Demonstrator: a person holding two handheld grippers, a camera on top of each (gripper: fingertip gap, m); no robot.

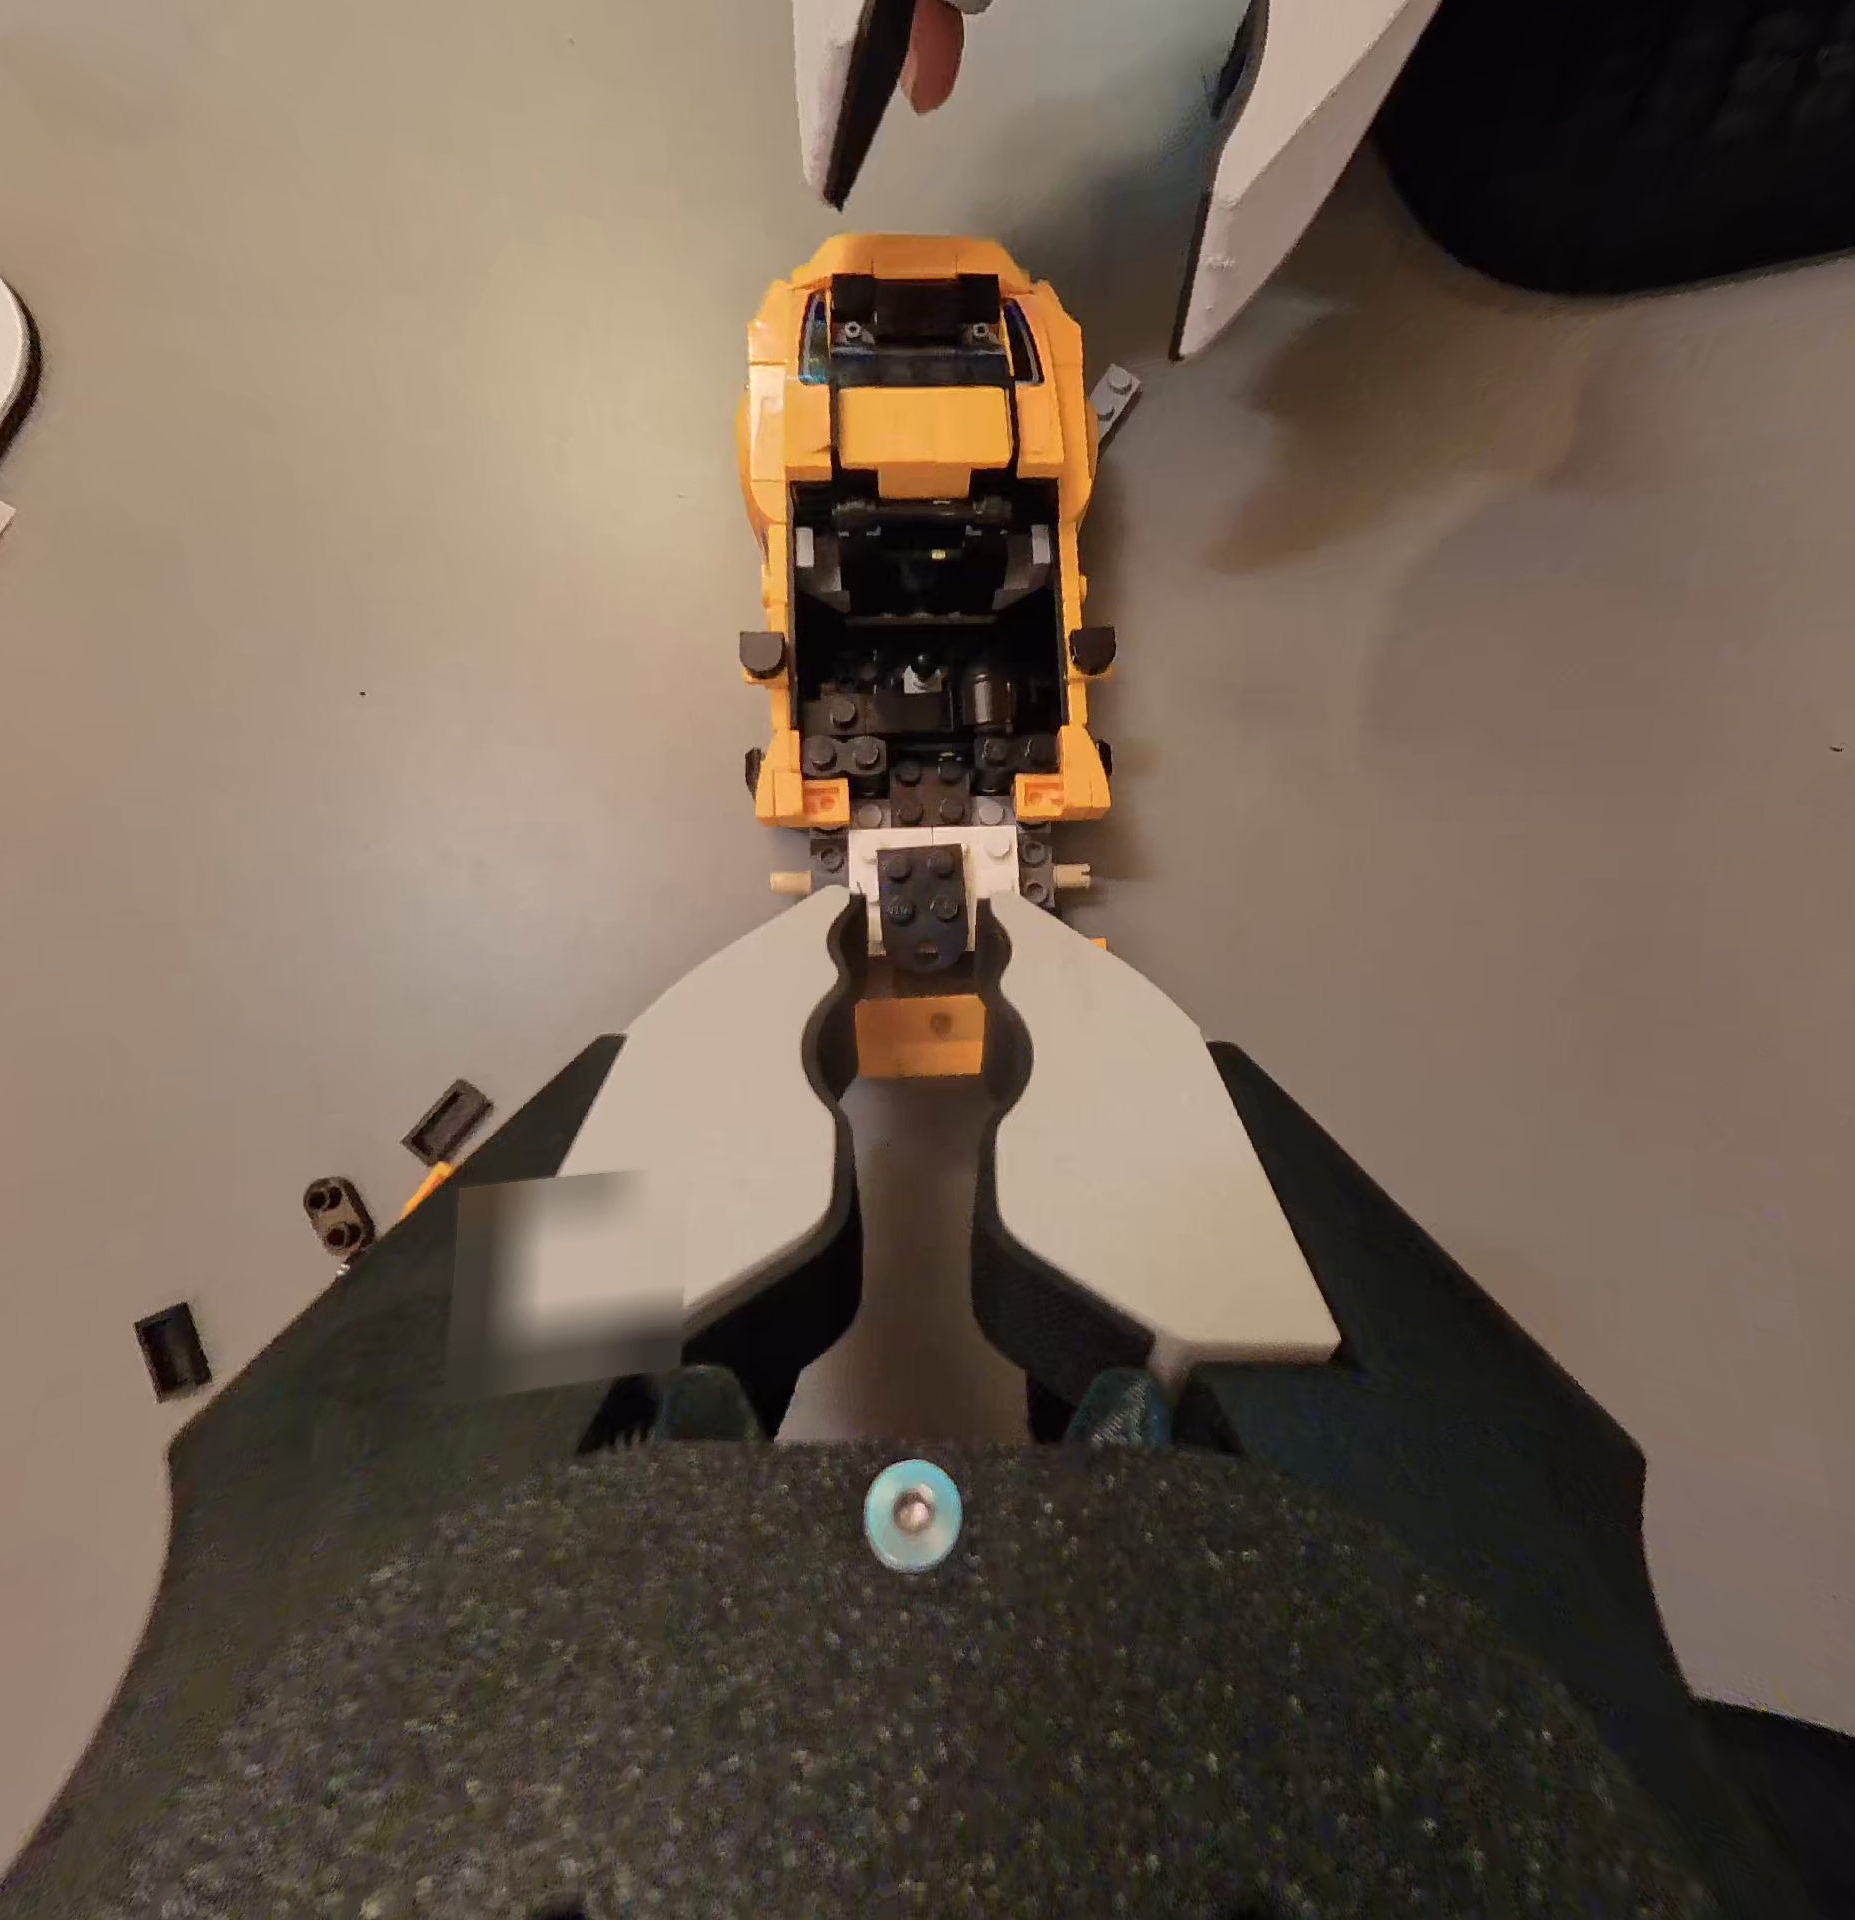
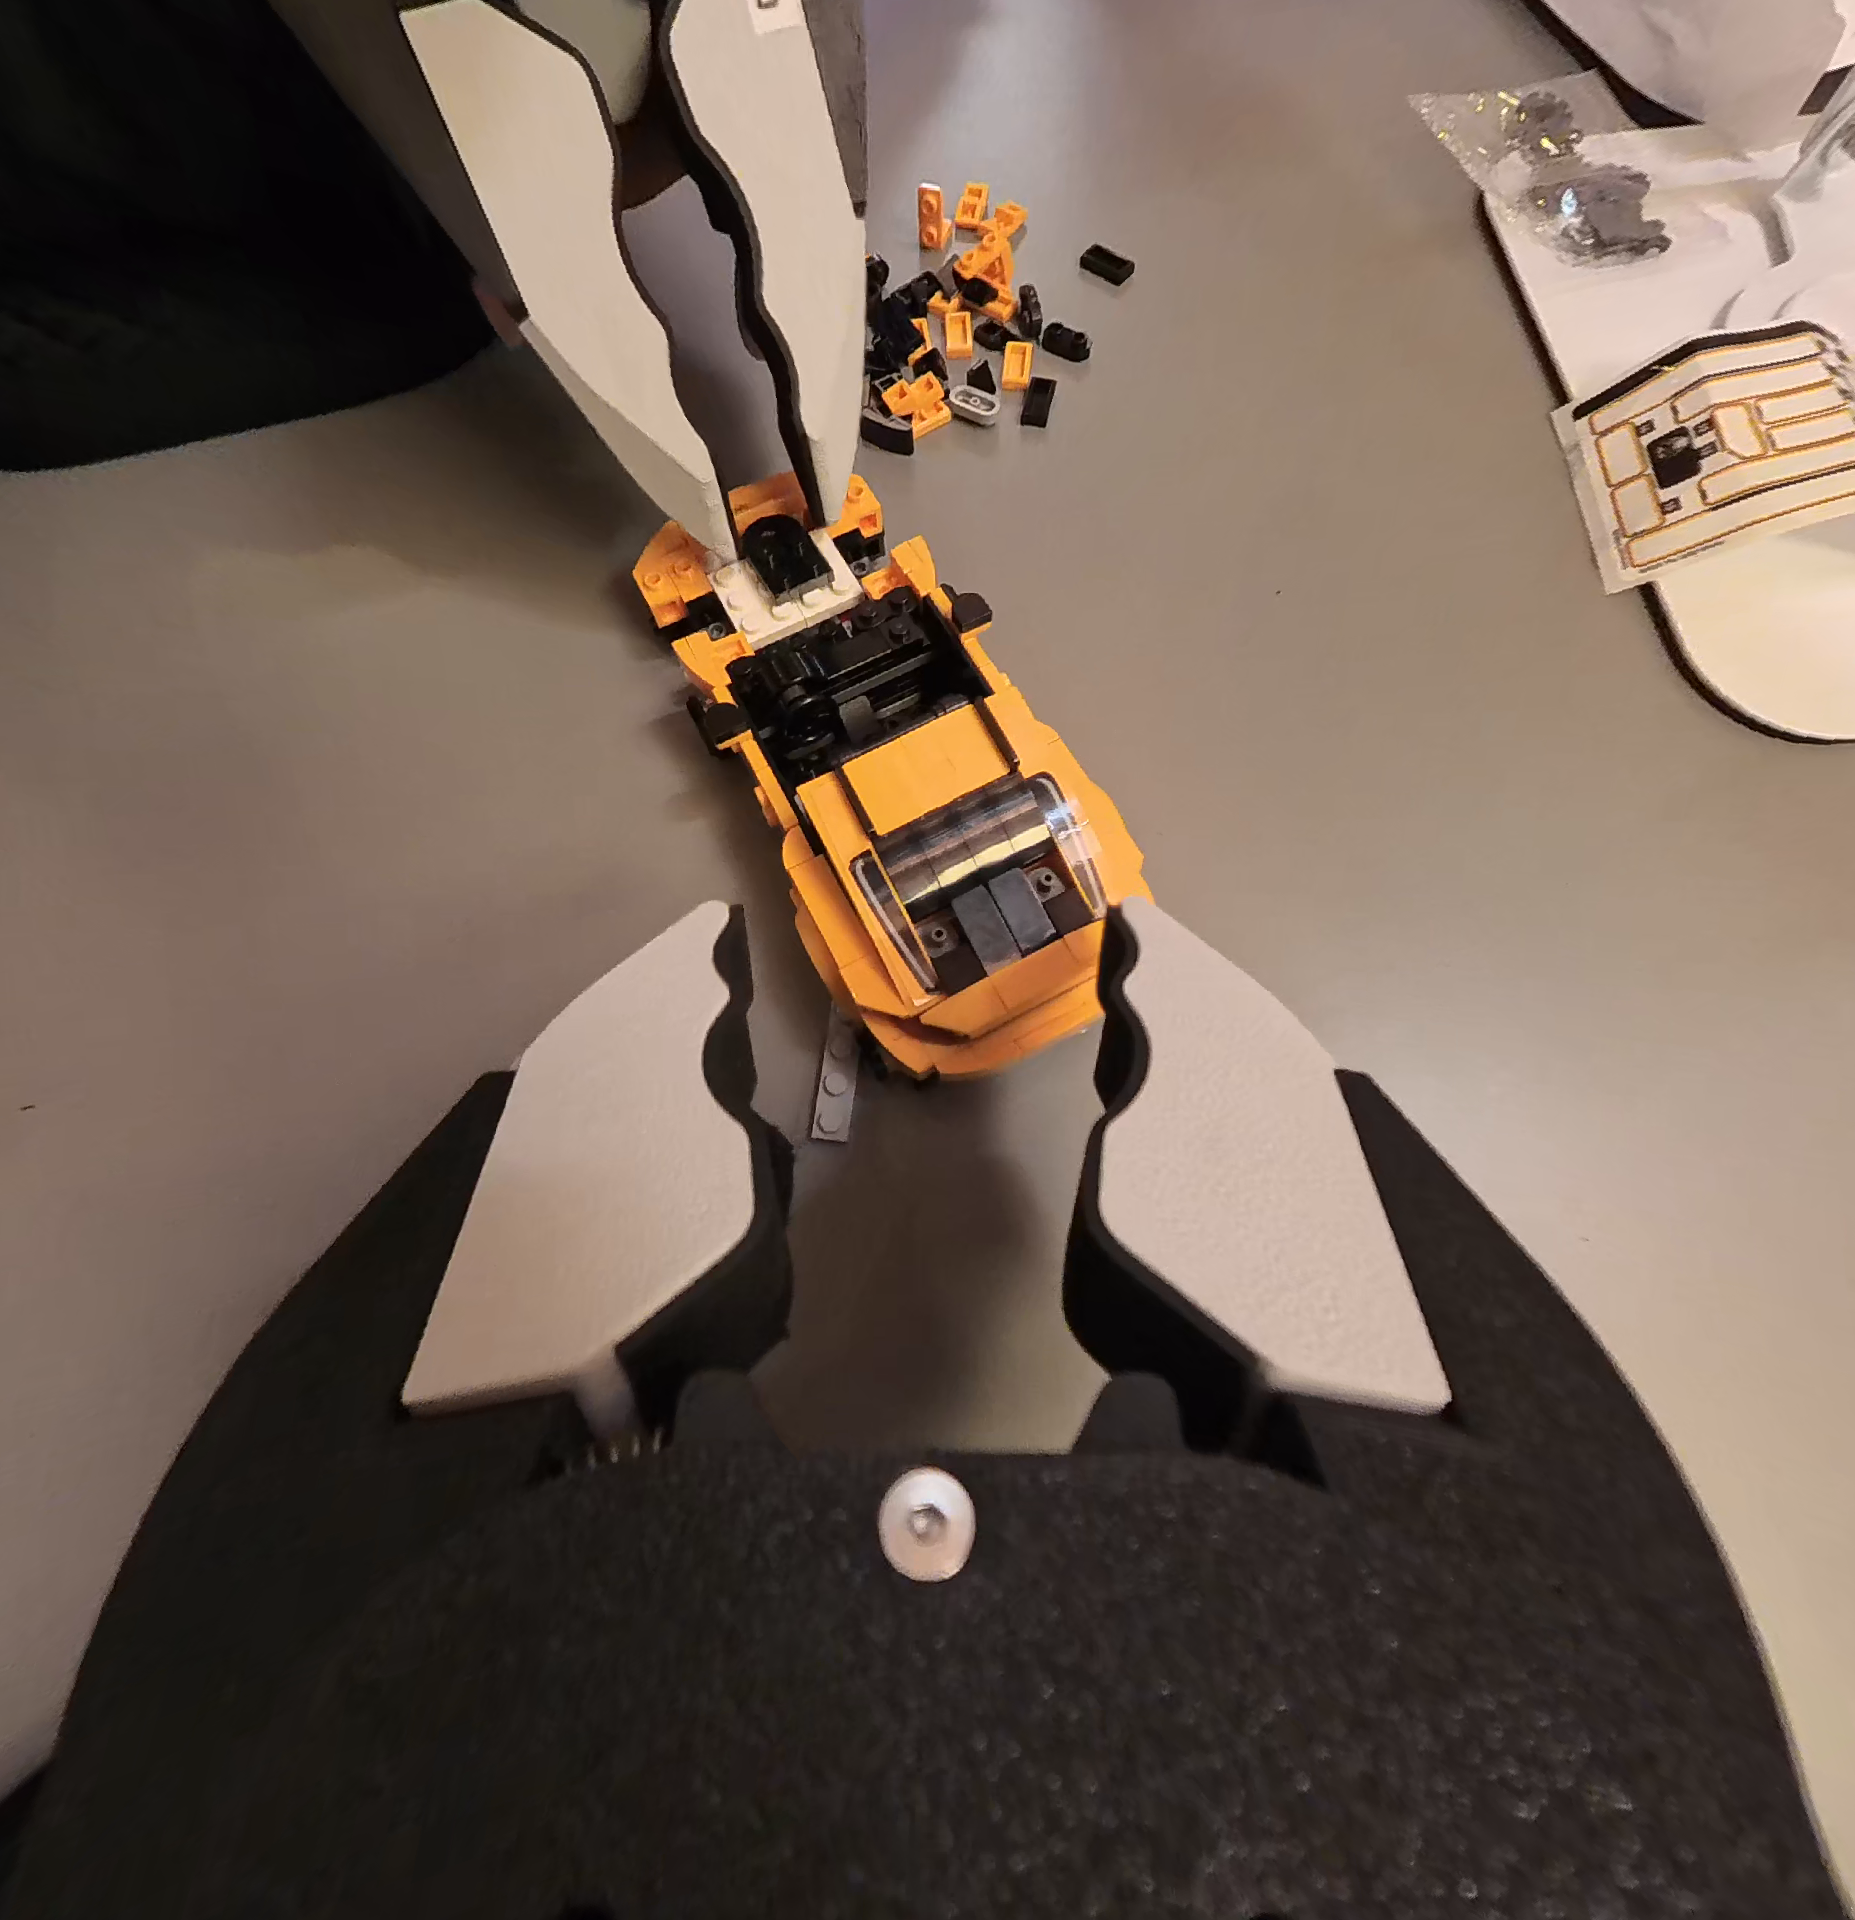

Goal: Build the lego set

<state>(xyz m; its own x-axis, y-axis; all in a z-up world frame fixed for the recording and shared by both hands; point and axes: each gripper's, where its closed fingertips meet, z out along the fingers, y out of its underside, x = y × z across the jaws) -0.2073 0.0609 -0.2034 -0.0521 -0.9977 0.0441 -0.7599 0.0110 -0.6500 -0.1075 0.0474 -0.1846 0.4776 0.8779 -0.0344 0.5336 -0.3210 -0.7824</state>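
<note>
Lego car (image 1: 915,540), orange and black, sits on the grey surface (image 1: 383,623) between my two tongs. My left tongs (image 1: 918,925) are clamped on a dark grey plate (image 1: 921,894) at the car's unfinished end, over white bricks (image 2: 788,603). My right tongs (image 2: 918,920) stand apart around the car's other end. Loose orange and black pieces (image 2: 964,312) lie nearby, beside a sticker sheet (image 2: 1723,457).

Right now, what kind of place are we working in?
Probably a hobby desk or worktable indoors: a plain grey tabletop carries a half-built orange car, a pile of loose bricks, a sticker sheet and a bag of parts.
</note>
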